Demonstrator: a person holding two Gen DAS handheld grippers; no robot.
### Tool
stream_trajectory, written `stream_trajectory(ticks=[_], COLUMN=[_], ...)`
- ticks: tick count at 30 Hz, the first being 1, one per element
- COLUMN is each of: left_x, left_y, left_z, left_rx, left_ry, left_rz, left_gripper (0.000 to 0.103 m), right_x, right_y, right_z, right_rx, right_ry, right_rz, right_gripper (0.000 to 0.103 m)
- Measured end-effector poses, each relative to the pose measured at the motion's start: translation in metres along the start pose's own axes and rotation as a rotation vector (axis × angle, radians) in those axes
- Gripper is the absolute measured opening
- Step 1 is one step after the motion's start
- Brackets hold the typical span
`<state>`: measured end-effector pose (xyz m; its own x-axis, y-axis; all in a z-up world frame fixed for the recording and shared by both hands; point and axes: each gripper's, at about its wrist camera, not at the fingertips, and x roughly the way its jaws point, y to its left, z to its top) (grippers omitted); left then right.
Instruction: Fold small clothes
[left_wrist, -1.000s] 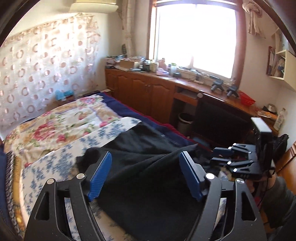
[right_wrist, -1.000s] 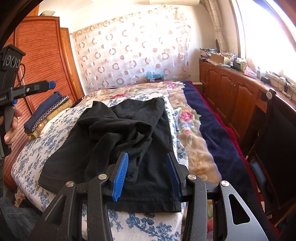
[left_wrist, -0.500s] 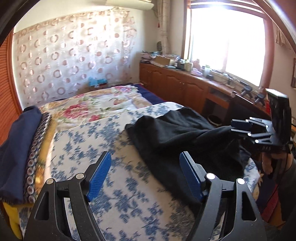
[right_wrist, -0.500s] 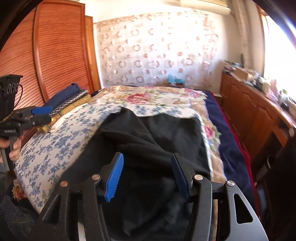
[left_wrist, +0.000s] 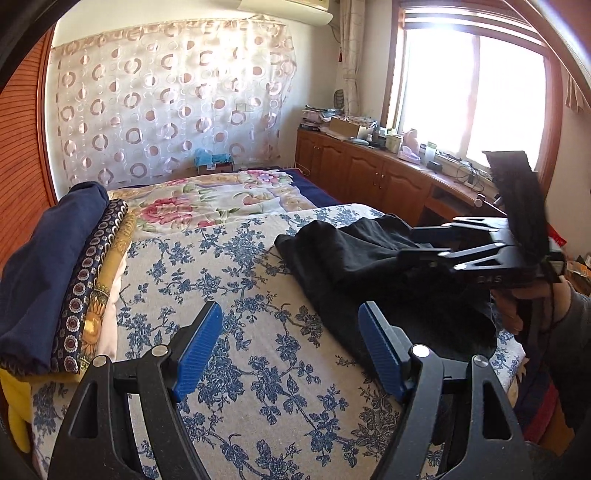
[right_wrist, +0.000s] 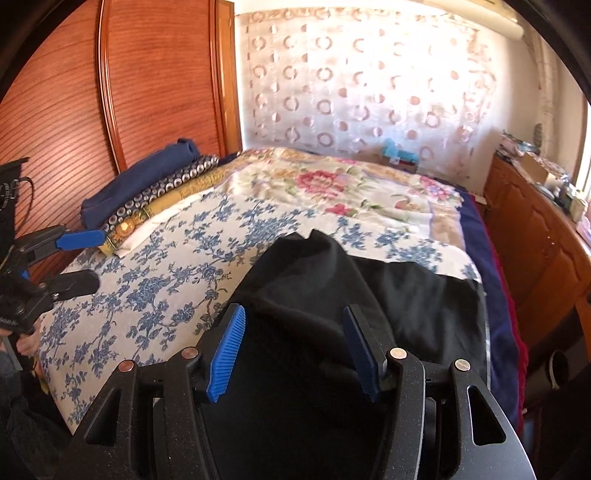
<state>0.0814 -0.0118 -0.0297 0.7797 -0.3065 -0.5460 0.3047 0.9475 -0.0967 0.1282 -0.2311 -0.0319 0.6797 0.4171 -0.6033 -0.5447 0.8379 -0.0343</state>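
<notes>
A crumpled black garment (left_wrist: 369, 266) lies on the blue-flowered sheet (left_wrist: 240, 295) at the bed's near right; in the right wrist view (right_wrist: 325, 295) it fills the lower middle. My left gripper (left_wrist: 291, 345) is open and empty, over bare sheet just left of the garment's near edge. My right gripper (right_wrist: 295, 350) is open and empty, just above the garment's near part. The right gripper also shows in the left wrist view (left_wrist: 436, 247), over the garment. The left gripper shows at the left edge of the right wrist view (right_wrist: 83, 258).
A stack of folded clothes (left_wrist: 59, 273), navy on top, lies along the bed's left side by the wooden wardrobe (right_wrist: 110, 92). A floral quilt (left_wrist: 207, 203) covers the far bed. Wooden cabinets (left_wrist: 369, 181) with clutter run under the window on the right.
Both grippers have swung left, from facing the window side toward the wardrobe and curtain. The left gripper has moved off the garment onto bare sheet. Both stayed open.
</notes>
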Motion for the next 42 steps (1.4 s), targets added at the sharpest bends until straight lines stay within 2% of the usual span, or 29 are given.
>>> stream_trajectory(ticks=[5, 8, 14, 17, 18, 21, 23, 26, 30, 34, 37, 39, 42], left_x=[-0.003, -0.003, 0.000, 0.003, 0.003, 0.004, 0.004, 0.006, 0.009, 0.011, 0.013, 0.013, 0.015], left_y=[0.002, 0.003, 0.001, 0.001, 0.001, -0.002, -0.003, -0.005, -0.008, -0.011, -0.012, -0.012, -0.013], left_z=[-0.002, -0.004, -0.007, -0.009, -0.009, -0.010, -0.010, -0.011, -0.012, -0.013, -0.013, -0.014, -0.015], left_rx=[-0.011, -0.016, -0.012, -0.015, -0.016, -0.010, -0.011, -0.011, -0.006, -0.006, -0.003, -0.003, -0.003], left_ry=[-0.004, -0.003, 0.007, 0.014, 0.015, 0.016, 0.016, 0.020, 0.028, 0.029, 0.033, 0.035, 0.040], left_rz=[-0.005, -0.007, -0.013, -0.017, -0.018, -0.025, -0.026, -0.034, -0.040, -0.046, -0.046, -0.046, -0.048], left_gripper=[0.077, 0.077, 0.077, 0.077, 0.077, 0.077, 0.077, 0.077, 0.077, 0.077, 0.077, 0.077, 0.077], right_x=[0.042, 0.063, 0.088, 0.084, 0.080, 0.058, 0.041, 0.023, 0.017, 0.033, 0.038, 0.035, 0.026], right_y=[0.007, 0.009, 0.004, -0.004, -0.010, -0.032, -0.052, -0.083, -0.119, -0.141, -0.147, -0.144, -0.126], right_z=[0.012, 0.014, 0.013, 0.013, 0.015, 0.021, 0.028, 0.039, 0.051, 0.054, 0.051, 0.048, 0.042], right_rx=[-0.037, -0.061, -0.076, -0.045, -0.011, 0.072, 0.126, 0.195, 0.255, 0.284, 0.284, 0.300, 0.266], right_ry=[0.101, 0.153, 0.199, 0.185, 0.169, 0.070, 0.012, -0.028, -0.022, 0.041, 0.044, 0.039, 0.032], right_rz=[0.020, -0.002, -0.041, -0.020, 0.005, 0.034, 0.016, -0.011, -0.087, -0.229, -0.344, -0.361, -0.326], right_gripper=[0.057, 0.057, 0.057, 0.013, 0.010, 0.008, 0.008, 0.007, 0.005, 0.005, 0.005, 0.011, 0.011])
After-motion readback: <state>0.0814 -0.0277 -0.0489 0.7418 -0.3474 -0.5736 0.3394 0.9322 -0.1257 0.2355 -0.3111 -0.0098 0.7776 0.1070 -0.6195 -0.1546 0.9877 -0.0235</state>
